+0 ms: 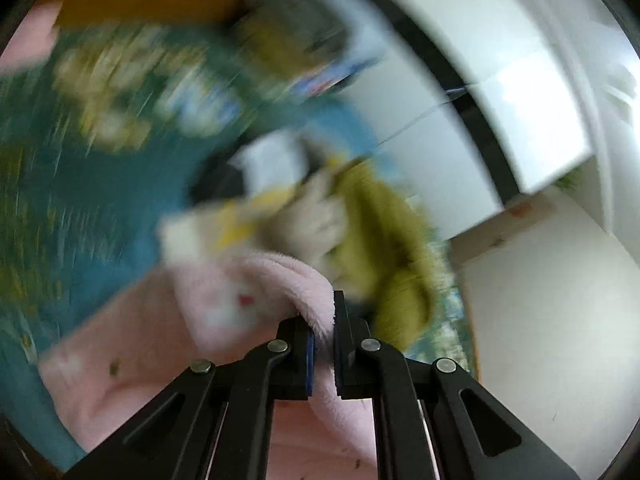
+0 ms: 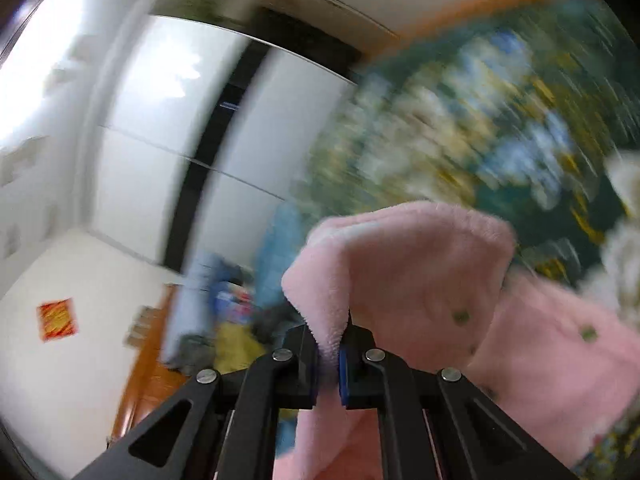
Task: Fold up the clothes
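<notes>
A fluffy pink garment [image 1: 160, 344] with small green and red motifs hangs between both grippers. My left gripper [image 1: 323, 320] is shut on a folded pink edge of it, above a blurred teal flowered bedspread [image 1: 80, 200]. My right gripper [image 2: 329, 344] is shut on another pink edge of the garment [image 2: 420, 272], which drapes off to the right. Both views are blurred by motion.
An olive-green garment [image 1: 384, 232] and a cream one [image 1: 312, 216] lie heaped on the bedspread. More clothes are piled by a blue roll [image 2: 200, 312]. White wardrobe doors [image 2: 168, 128] and an orange wooden bed edge [image 2: 148, 380] stand behind.
</notes>
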Motion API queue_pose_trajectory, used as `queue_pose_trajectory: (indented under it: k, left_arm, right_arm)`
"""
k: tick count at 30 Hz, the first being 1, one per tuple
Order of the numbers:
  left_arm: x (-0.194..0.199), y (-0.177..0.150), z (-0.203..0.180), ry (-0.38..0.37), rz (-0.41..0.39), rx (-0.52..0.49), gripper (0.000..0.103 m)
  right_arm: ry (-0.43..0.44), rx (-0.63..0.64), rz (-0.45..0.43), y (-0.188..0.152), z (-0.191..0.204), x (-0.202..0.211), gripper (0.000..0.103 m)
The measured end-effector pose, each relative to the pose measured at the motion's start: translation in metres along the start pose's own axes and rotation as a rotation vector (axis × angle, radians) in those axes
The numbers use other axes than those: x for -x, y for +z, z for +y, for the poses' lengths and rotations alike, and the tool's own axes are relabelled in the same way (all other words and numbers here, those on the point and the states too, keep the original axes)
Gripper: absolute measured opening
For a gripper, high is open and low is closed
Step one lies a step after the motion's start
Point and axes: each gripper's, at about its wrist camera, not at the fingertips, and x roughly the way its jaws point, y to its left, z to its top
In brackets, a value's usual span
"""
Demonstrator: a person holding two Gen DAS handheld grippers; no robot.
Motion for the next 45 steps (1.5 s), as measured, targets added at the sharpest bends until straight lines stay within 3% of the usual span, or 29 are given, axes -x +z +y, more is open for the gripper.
queue_pose_trajectory:
  k: [2, 5, 7, 8, 10, 12, 19, 22, 26, 30, 32, 35, 38, 40, 42, 45]
  left_arm:
    - [0.030, -0.009, -0.006, -0.031, -0.037, -0.050, 0.007]
    - [0.042, -0.039, 0.028, 0.041, -0.008, -0.031, 0.007]
    - [0.031, -0.063, 0.070, 0.094, 0.068, 0.054, 0.007]
    - [0.020, -0.079, 0.100, 0.098, 0.133, 0.156, 0.007]
    - [0.014, -0.098, 0.132, 0.096, 0.169, 0.267, 0.007]
    - [0.012, -0.109, 0.147, 0.096, 0.182, 0.313, 0.007]
    - [0.020, -0.106, 0.134, 0.118, 0.163, 0.251, 0.007]
    - [0.023, -0.110, 0.129, 0.145, 0.156, 0.233, 0.007]
    - [0.041, -0.105, 0.117, 0.141, 0.087, 0.186, 0.007]
    - [0.040, -0.110, 0.125, 0.199, 0.118, 0.154, 0.007]
    - [0.028, -0.120, 0.143, 0.227, 0.160, 0.216, 0.007]
    - [0.026, -0.127, 0.150, 0.213, 0.156, 0.240, 0.007]
    - [0.030, -0.118, 0.140, 0.180, 0.126, 0.197, 0.008]
    - [0.026, -0.116, 0.138, 0.169, 0.118, 0.194, 0.011]
    - [0.020, -0.114, 0.138, 0.169, 0.115, 0.201, 0.022]
    - [0.009, -0.113, 0.144, 0.159, 0.116, 0.244, 0.025]
  right_arm:
    - [0.047, 0.100, -0.055, -0.003, 0.022, 0.026, 0.007]
    - [-0.033, 0.156, -0.063, -0.039, -0.007, 0.056, 0.007]
    - [-0.163, 0.088, 0.025, -0.064, -0.059, 0.050, 0.007]
    - [-0.182, 0.003, 0.054, -0.075, -0.085, 0.047, 0.007]
    - [-0.220, -0.170, 0.110, -0.097, -0.139, 0.041, 0.007]
    - [-0.179, -0.225, 0.095, -0.108, -0.155, 0.041, 0.007]
    - [-0.237, -0.094, 0.092, -0.099, -0.123, 0.034, 0.011]
    - [-0.303, -0.033, 0.090, -0.096, -0.115, 0.024, 0.013]
    - [-0.372, 0.024, 0.090, -0.095, -0.107, 0.021, 0.015]
    - [-0.435, 0.057, 0.081, -0.098, -0.110, 0.019, 0.024]
    - [-0.445, 0.044, 0.080, -0.097, -0.118, 0.024, 0.024]
    - [-0.460, 0.062, 0.078, -0.093, -0.120, 0.031, 0.024]
    - [-0.528, 0.158, 0.085, -0.088, -0.105, 0.025, 0.026]
    - [-0.547, 0.201, 0.076, -0.084, -0.098, 0.024, 0.028]
    - [-0.551, 0.208, 0.066, -0.081, -0.095, 0.024, 0.028]
    - [-0.562, 0.188, 0.051, -0.076, -0.099, 0.030, 0.028]
